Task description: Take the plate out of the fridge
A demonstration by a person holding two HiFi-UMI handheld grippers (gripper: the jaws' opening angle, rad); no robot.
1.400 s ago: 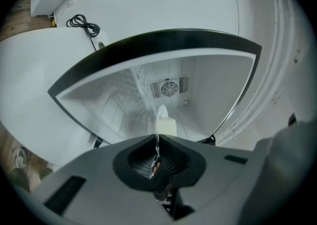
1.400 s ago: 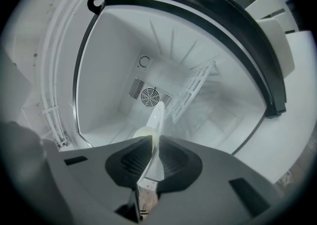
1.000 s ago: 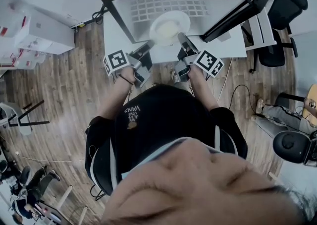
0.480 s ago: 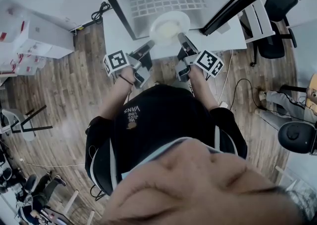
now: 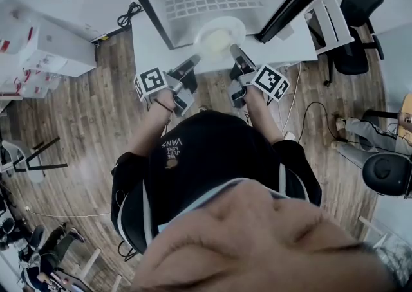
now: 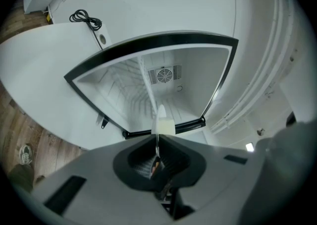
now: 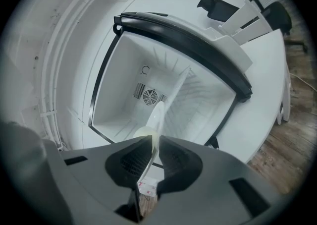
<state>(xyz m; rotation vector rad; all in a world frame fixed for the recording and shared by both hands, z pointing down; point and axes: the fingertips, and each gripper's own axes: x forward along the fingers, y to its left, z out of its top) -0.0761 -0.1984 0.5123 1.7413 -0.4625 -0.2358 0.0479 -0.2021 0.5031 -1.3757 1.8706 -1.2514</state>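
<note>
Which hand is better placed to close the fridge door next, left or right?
Right, probably. The open fridge door stands on the side of the right hand-held gripper; the left hand-held gripper is farther from it. Both grip the plate, so the right must release first.

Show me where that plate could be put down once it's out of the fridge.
The white table has a bare strip left of the fridge, and a narrow one along its front. The front is crowded: left gripper and right gripper hold the plate over it. The right end lies under the open door.
</note>
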